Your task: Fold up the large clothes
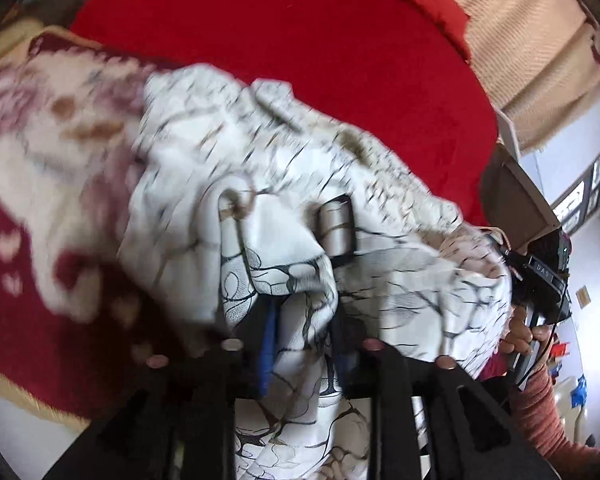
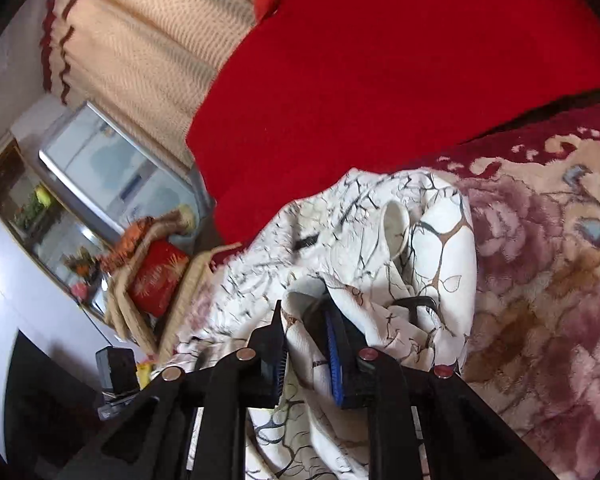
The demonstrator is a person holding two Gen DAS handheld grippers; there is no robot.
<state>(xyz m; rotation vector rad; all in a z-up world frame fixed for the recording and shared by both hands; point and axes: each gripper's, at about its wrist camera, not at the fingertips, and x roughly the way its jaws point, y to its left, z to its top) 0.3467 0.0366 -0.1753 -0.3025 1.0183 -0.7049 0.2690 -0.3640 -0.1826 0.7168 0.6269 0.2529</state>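
Both claws have the cloth: left claw (image 1: 284, 216) pinches a fold of the white patterned garment (image 1: 400, 280), right claw (image 2: 308, 320) clamps another bunch, lifting it off the floral blanket (image 2: 540, 260) to spread.

A home bedroom: red bedspread (image 2: 380, 60), curtains (image 2: 140, 40).

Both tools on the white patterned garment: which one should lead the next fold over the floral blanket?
Probably right. The right tool is clamped on the white patterned garment with the floral blanket bare beside it. The left tool sits buried in bunched cloth.
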